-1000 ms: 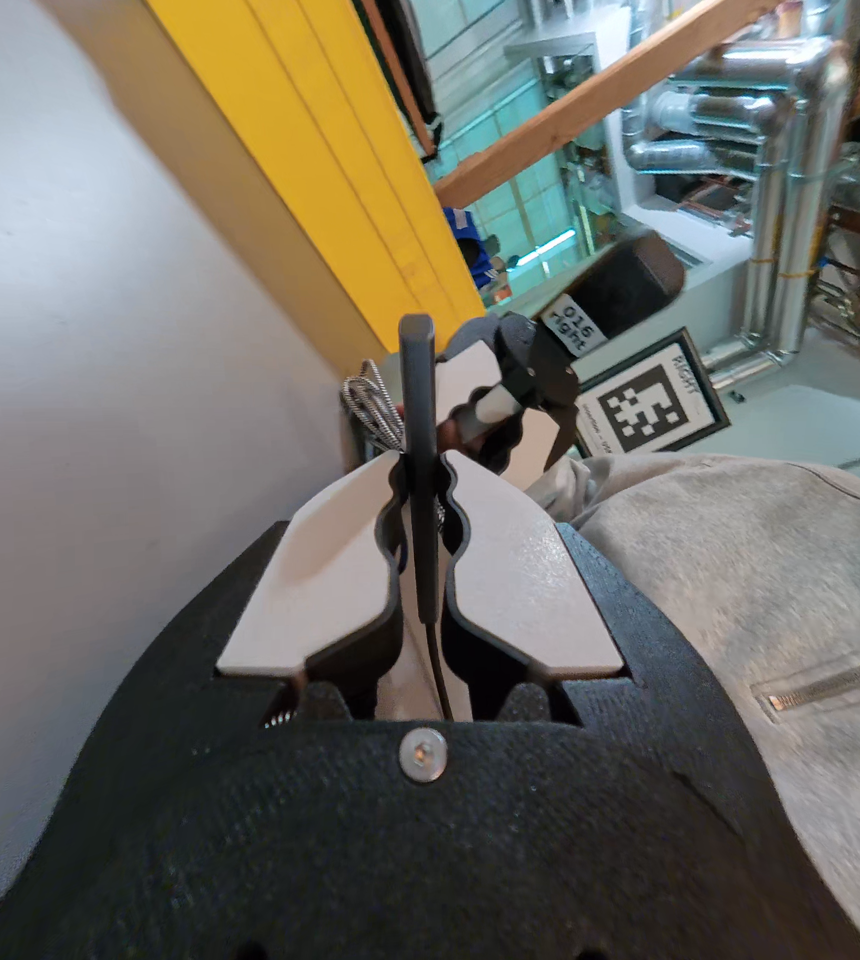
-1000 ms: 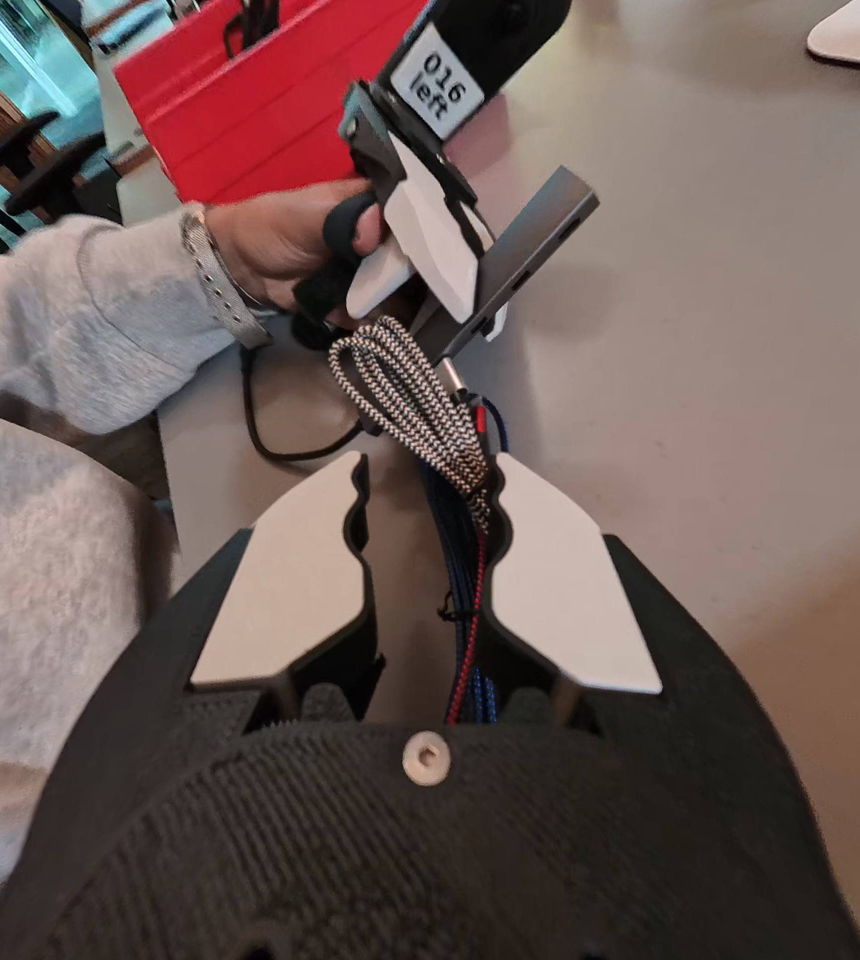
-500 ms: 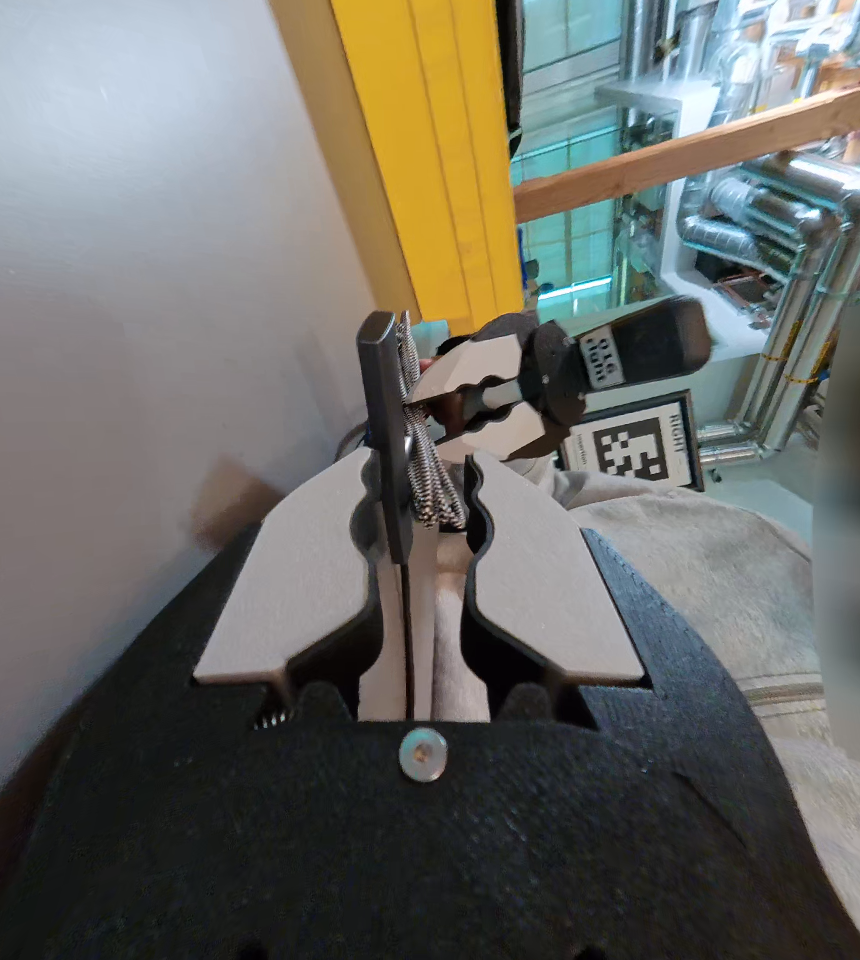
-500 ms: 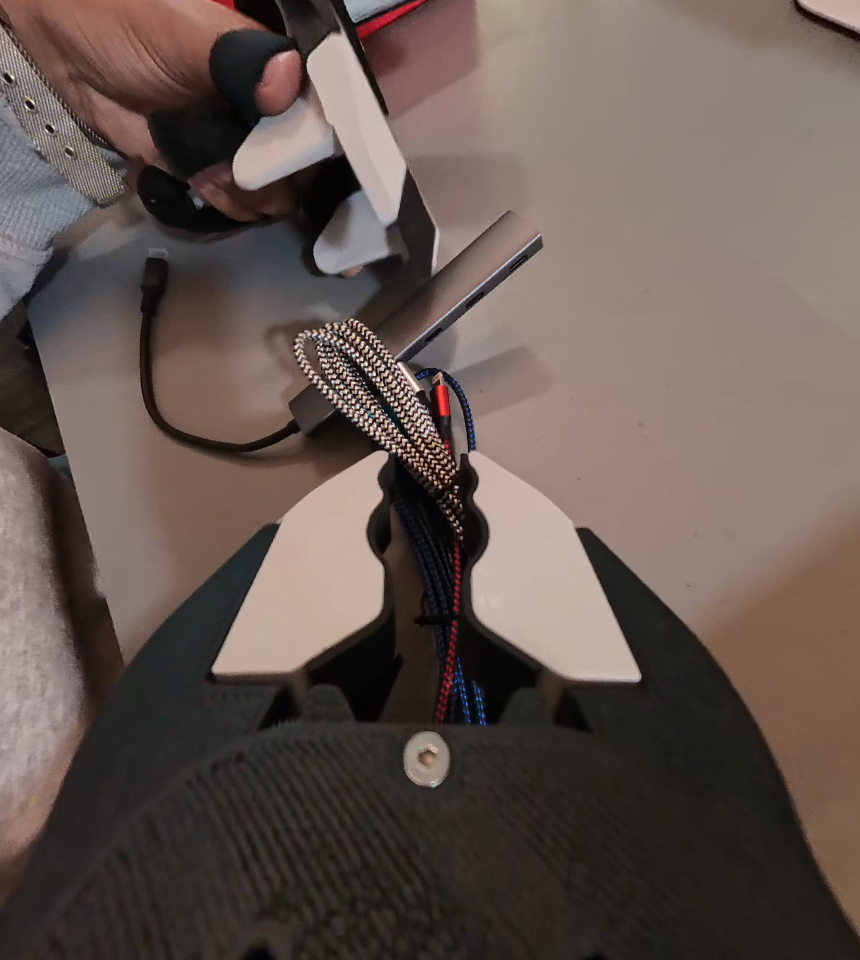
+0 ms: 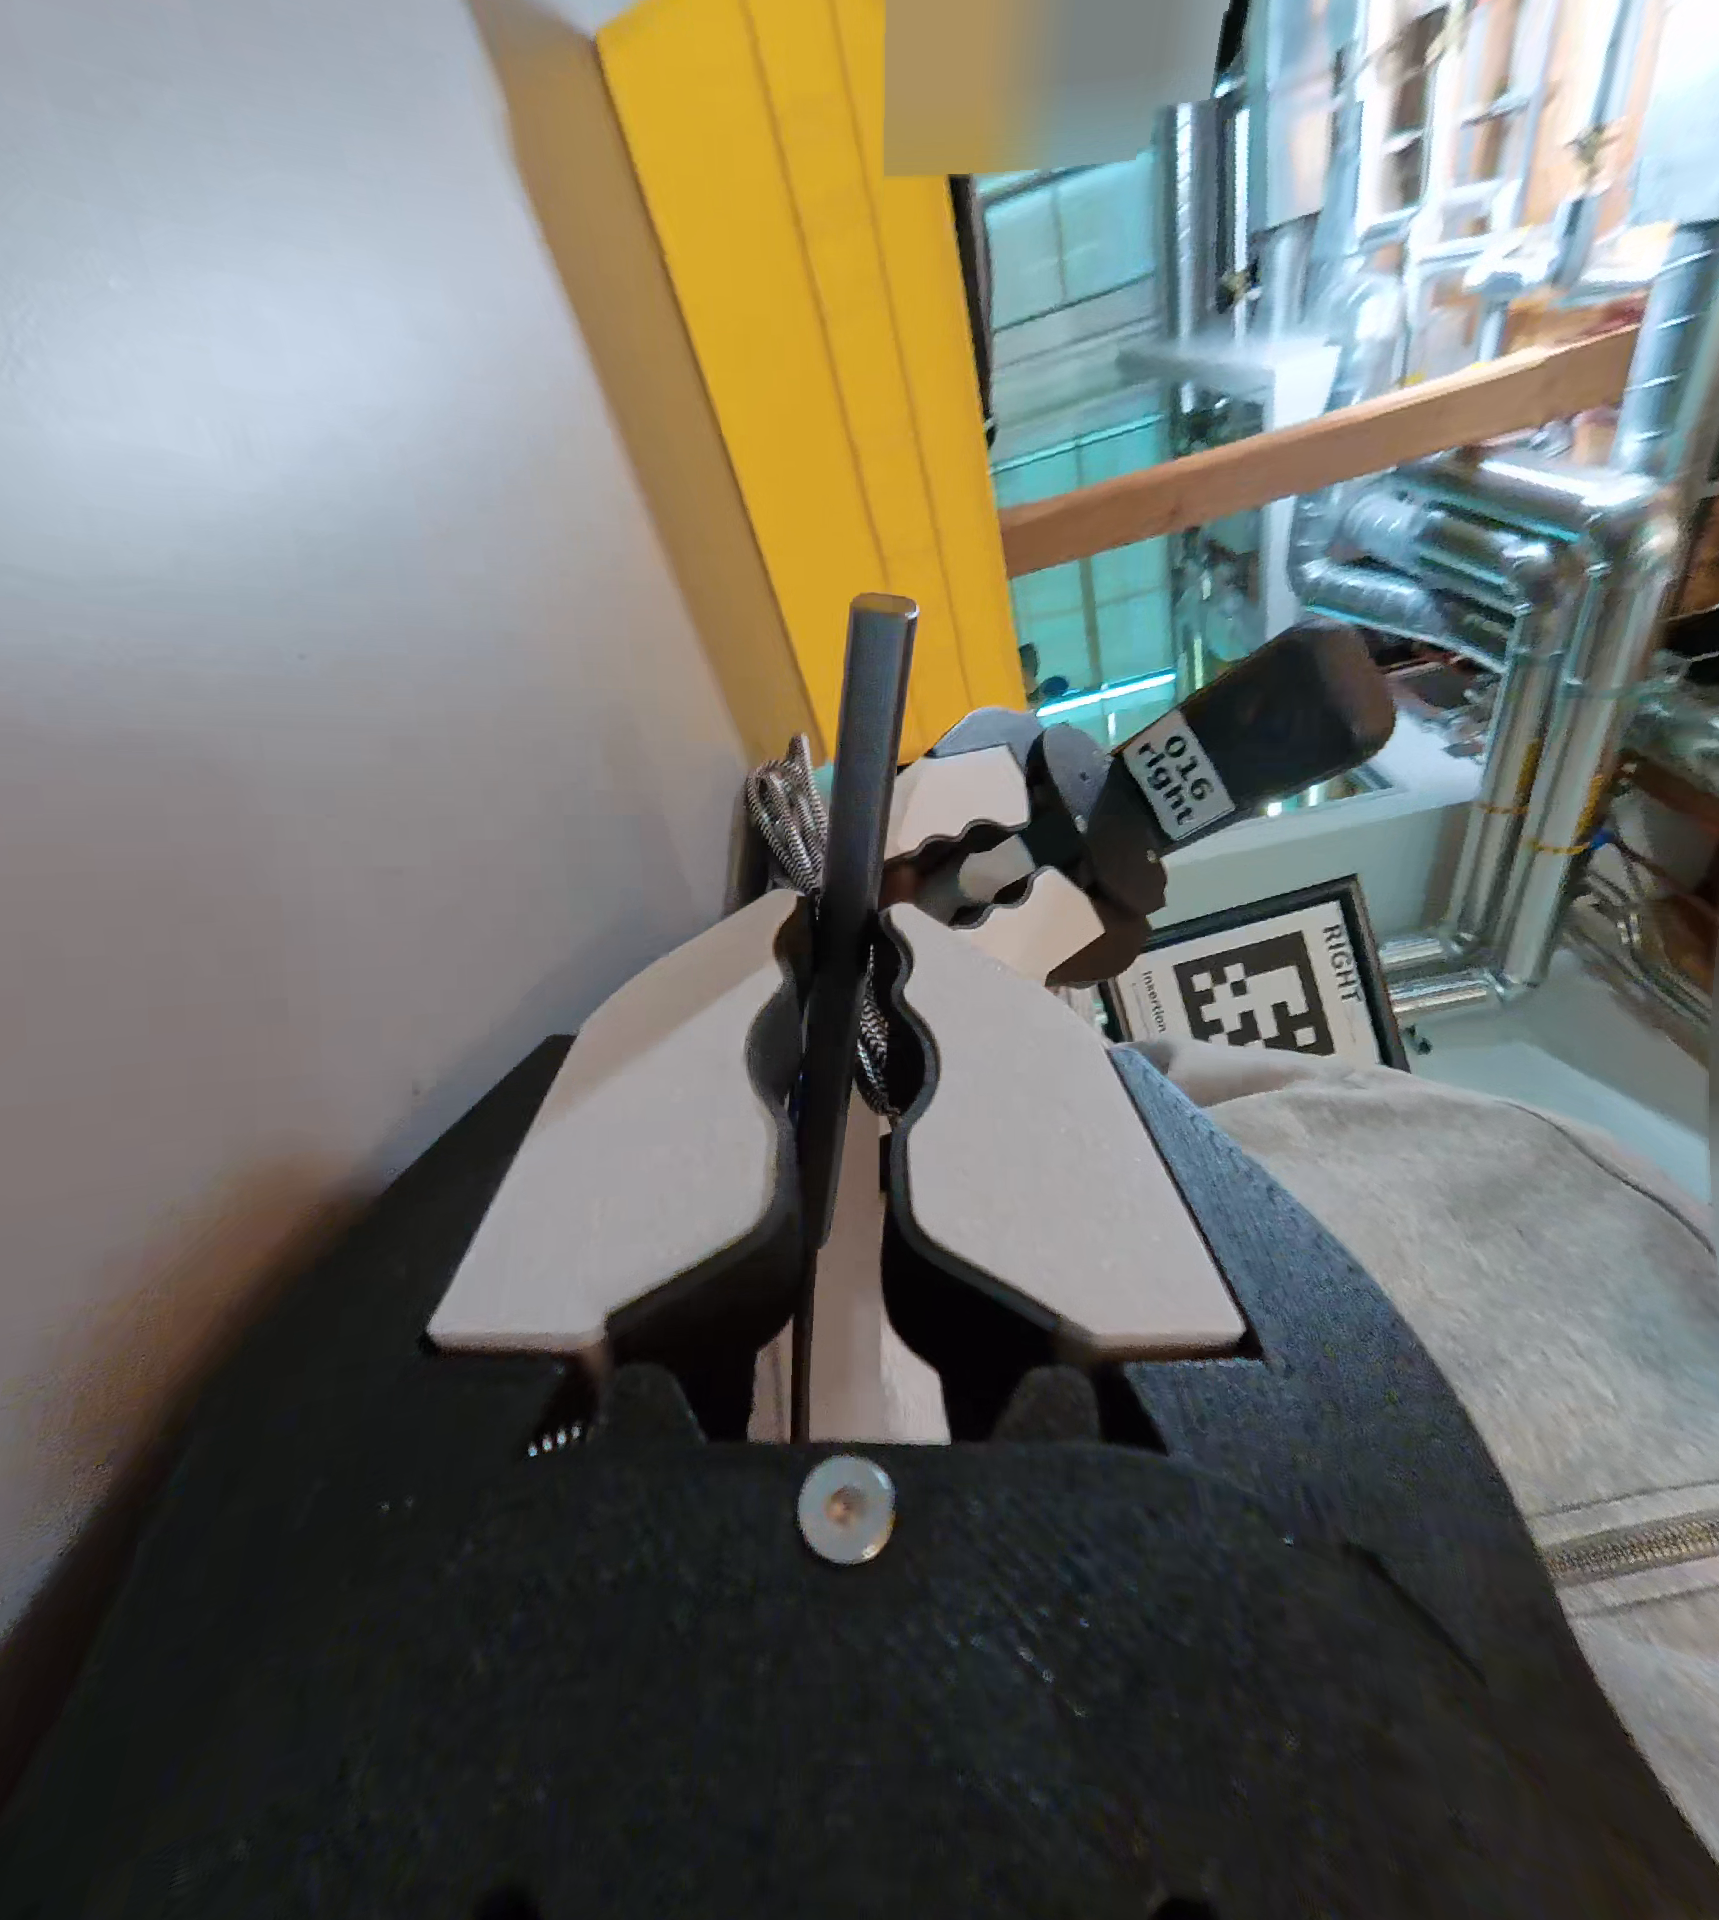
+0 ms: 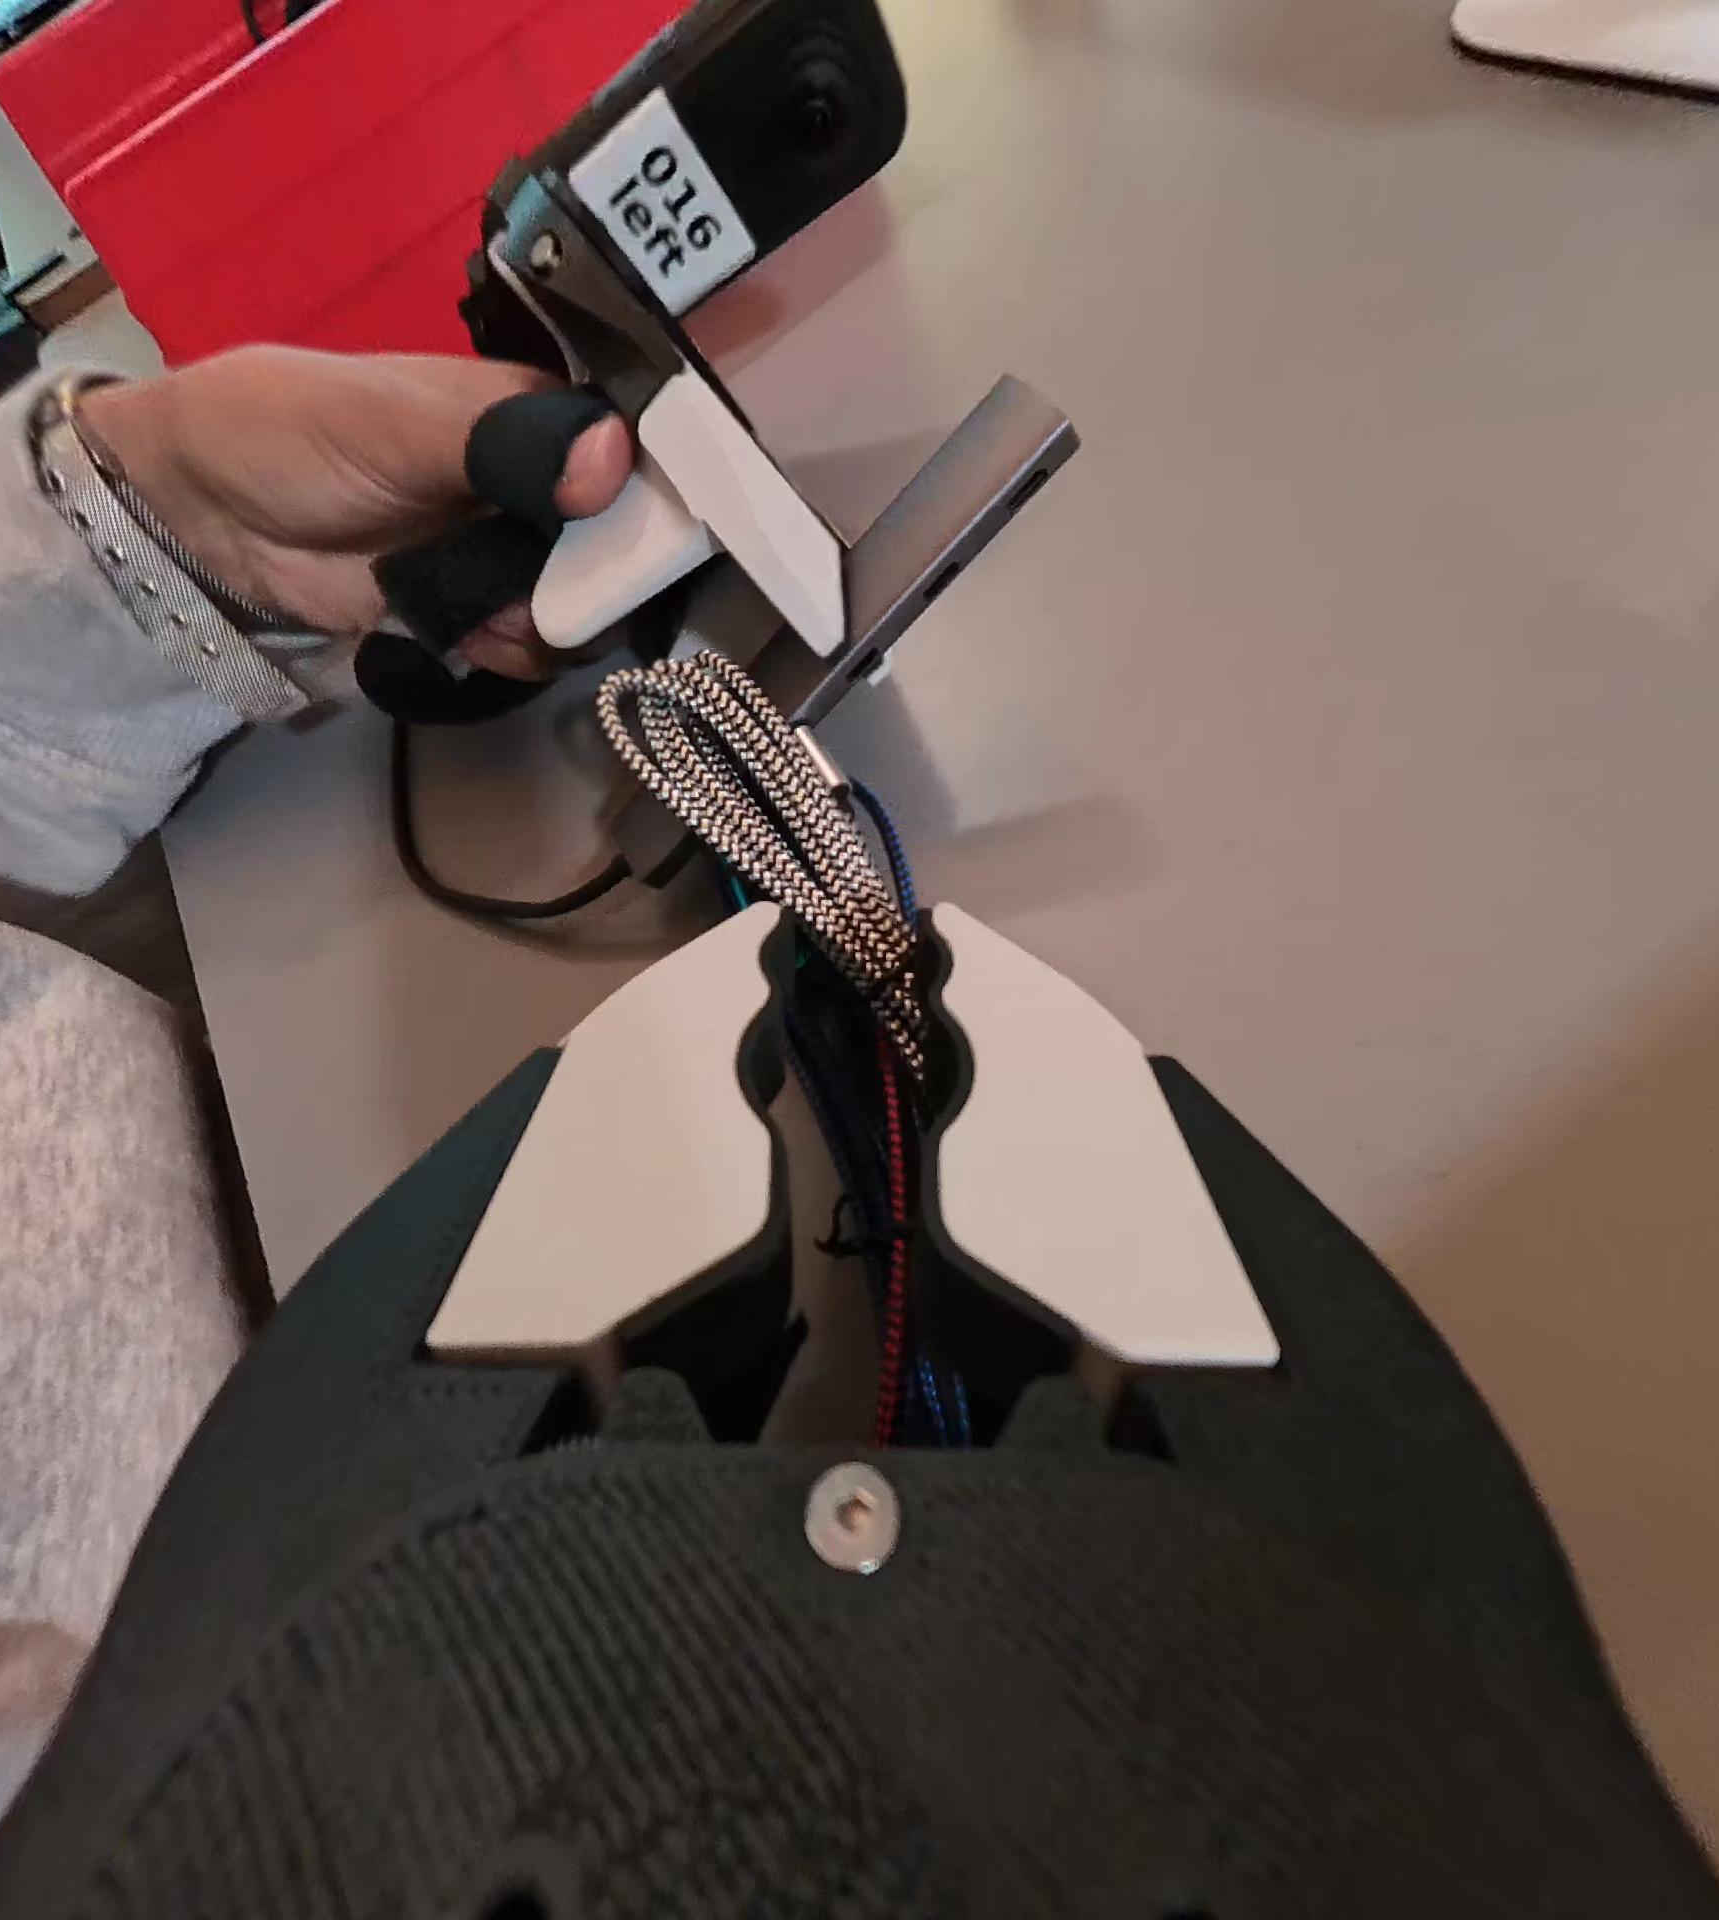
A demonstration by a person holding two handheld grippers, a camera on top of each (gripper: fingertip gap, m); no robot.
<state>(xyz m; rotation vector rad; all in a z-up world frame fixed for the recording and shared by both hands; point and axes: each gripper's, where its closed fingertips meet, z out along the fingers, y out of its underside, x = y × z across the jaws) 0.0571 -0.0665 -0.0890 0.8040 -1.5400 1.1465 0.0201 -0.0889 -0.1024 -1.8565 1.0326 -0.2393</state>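
My left gripper point(image 5: 839, 920) is shut on a flat grey hub point(image 5: 870, 748), which I see edge-on rising from between the pads. In the right wrist view the left gripper point(image 6: 850, 649) holds this hub point(image 6: 948, 540) tilted above the table point(image 6: 1354, 623), with the hub's black lead point(image 6: 481, 883) trailing down. My right gripper point(image 6: 855, 914) is shut on a bundle of braided cables point(image 6: 761, 790): a black-and-white one on top, with blue and red strands running back between the pads. The bundle's loop end lies just below the hub. In the left wrist view the right gripper point(image 5: 922, 847) sits right behind the hub, with the bundle point(image 5: 782, 821) beside it.
A person's hand point(image 6: 315, 468) in a grey sleeve works the left gripper. A red box point(image 6: 315, 177) stands behind it and a white object point(image 6: 1644, 52) lies at the far right. A yellow panel point(image 5: 813, 416) and a framed marker card point(image 5: 1260, 997) show in the left wrist view. The left gripper's tips are roughly 5 cm from the right gripper's. From either gripper's tips it is about 25 cm to the yellow panel point(image 5: 813, 416).
My right pads have closed from wide apart onto the cable bundle. The left gripper has swung and lifted the hub while keeping hold of it, and the bundle's loop stays close under the hub.
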